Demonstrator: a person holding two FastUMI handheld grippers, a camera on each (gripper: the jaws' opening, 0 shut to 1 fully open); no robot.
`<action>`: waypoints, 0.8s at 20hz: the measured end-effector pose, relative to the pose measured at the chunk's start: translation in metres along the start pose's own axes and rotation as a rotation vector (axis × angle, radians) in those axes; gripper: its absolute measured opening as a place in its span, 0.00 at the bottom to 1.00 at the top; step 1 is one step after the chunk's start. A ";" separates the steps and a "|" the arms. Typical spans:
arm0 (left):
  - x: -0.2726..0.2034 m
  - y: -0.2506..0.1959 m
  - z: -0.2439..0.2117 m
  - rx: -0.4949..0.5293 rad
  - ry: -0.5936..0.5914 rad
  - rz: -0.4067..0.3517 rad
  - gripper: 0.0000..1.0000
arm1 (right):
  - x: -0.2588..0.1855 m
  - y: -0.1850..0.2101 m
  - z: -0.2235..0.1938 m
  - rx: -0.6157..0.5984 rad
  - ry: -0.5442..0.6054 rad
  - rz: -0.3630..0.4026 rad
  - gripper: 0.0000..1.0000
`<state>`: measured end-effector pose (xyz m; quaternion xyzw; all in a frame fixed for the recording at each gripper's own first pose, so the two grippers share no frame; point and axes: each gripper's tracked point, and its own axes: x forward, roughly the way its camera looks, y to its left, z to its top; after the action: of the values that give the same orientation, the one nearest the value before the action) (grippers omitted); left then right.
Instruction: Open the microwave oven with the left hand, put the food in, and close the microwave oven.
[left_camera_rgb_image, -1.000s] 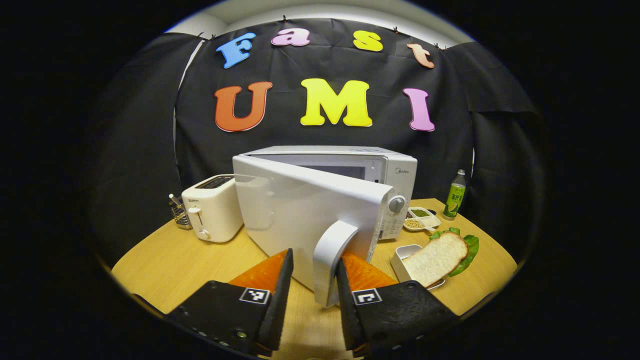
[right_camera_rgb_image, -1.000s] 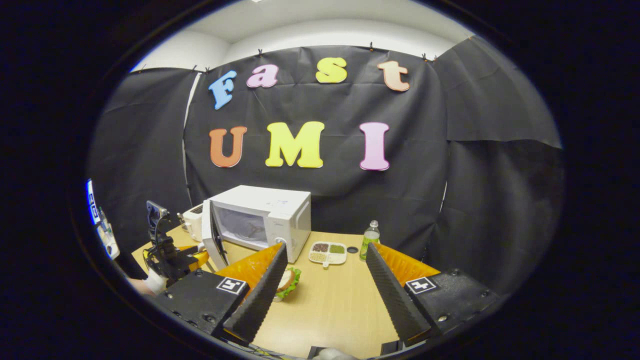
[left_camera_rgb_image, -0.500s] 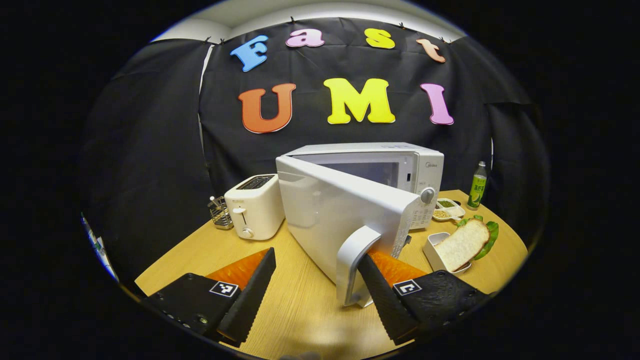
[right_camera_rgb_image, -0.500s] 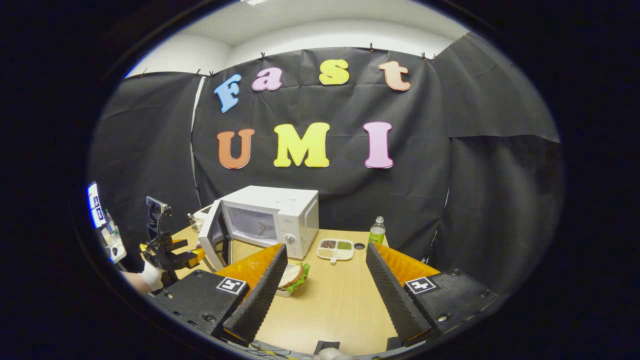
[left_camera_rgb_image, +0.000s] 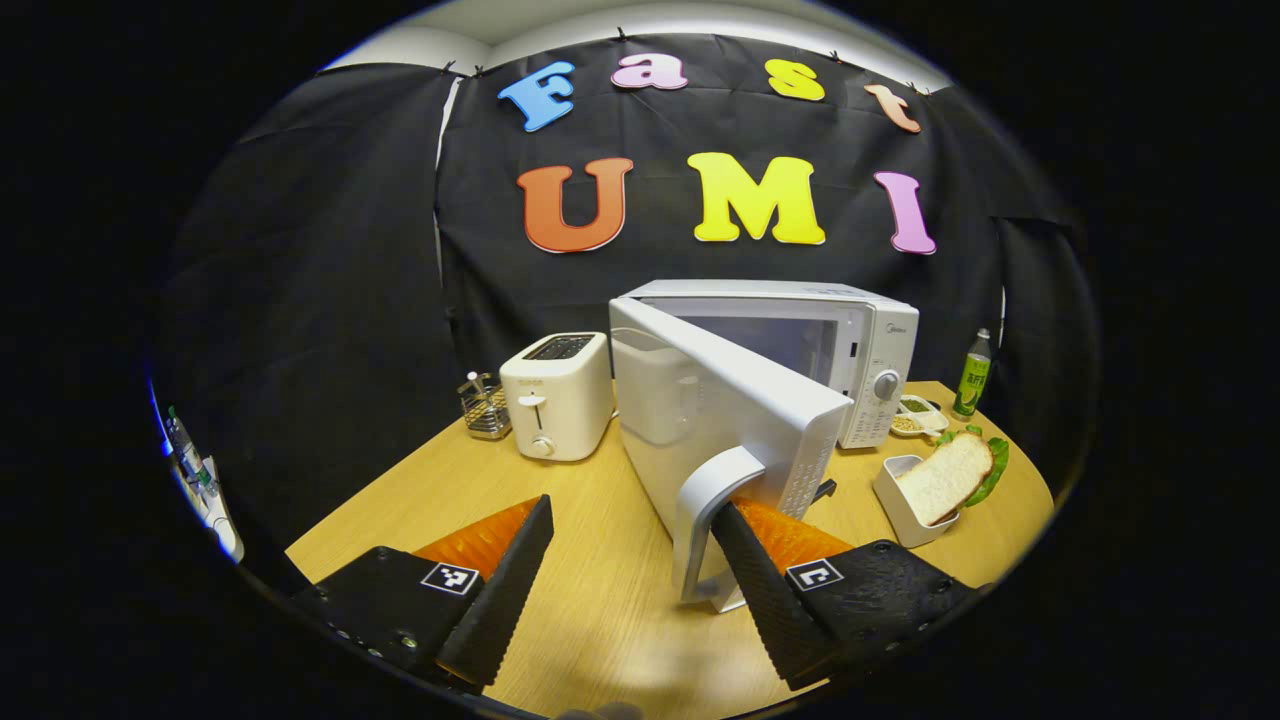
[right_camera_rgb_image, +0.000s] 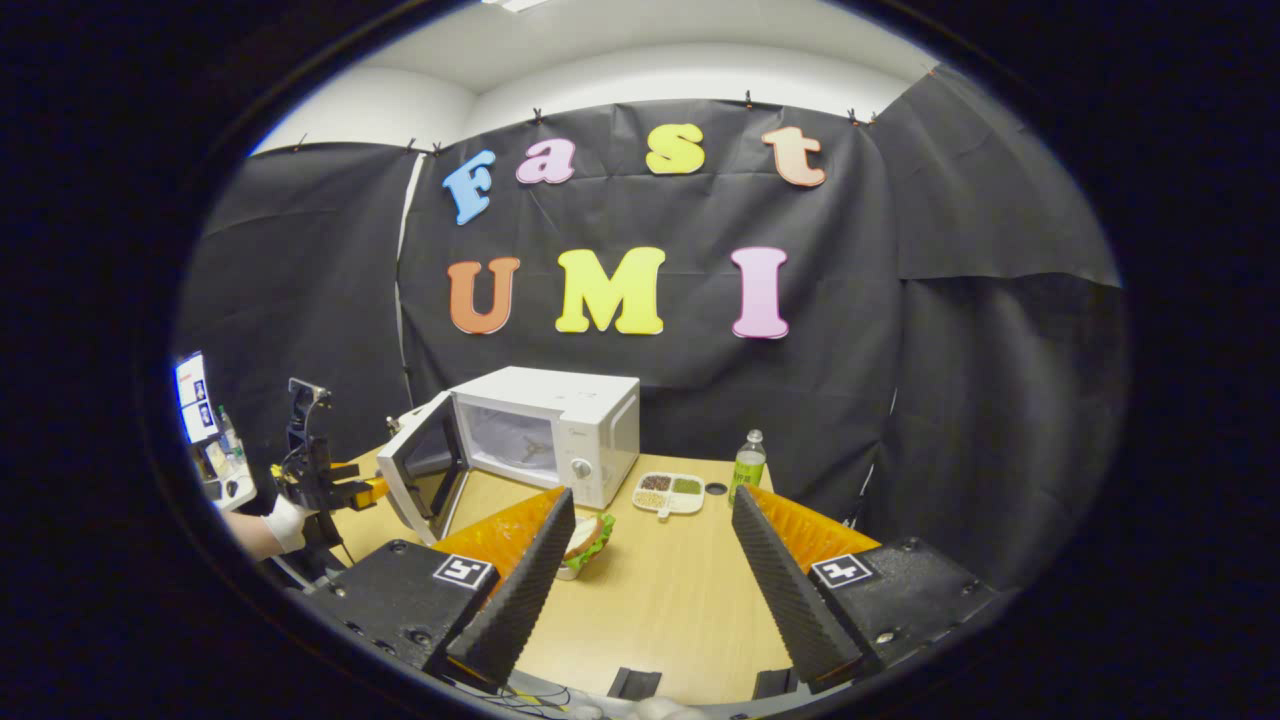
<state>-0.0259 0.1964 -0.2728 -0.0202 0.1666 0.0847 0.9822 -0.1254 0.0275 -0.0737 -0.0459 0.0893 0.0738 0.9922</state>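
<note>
- The round wooden table (left_camera_rgb_image: 440, 490) fills the lower half of both views, keeping everything I need within reach.
- The white boxy microwave oven (left_camera_rgb_image: 800, 340) stands right of centre in the left gripper view, its cavity exposed for loading.
- Its white door (left_camera_rgb_image: 720, 420) hangs swung wide toward me, at centre frame.
- My left gripper (left_camera_rgb_image: 630, 560), at the bottom of that view, has its jaws spread apart; one finger sits hooked behind the curved white door handle (left_camera_rgb_image: 705, 520), so I judge I'm pulling, not pinching.
- My right gripper (right_camera_rgb_image: 645, 560) hangs released and empty at the bottom of the right gripper view, ready for the food.
- The slice of bread on green lettuce in a small white tray (left_camera_rgb_image: 945, 478) waits at the right edge, just beside the oven.
</note>
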 end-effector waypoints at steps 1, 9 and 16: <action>-0.001 0.008 -0.002 -0.003 0.006 0.005 0.95 | 0.002 0.002 0.001 0.005 -0.003 -0.002 0.93; 0.000 0.071 -0.013 -0.038 0.015 -0.001 0.98 | 0.053 0.049 0.004 0.038 0.037 0.002 0.93; 0.001 0.122 -0.015 0.048 -0.006 -0.004 0.97 | 0.099 0.092 0.009 0.026 0.040 0.001 0.93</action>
<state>-0.0509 0.3158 -0.2884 0.0034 0.1657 0.0788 0.9830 -0.0419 0.1325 -0.0902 -0.0344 0.1100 0.0722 0.9907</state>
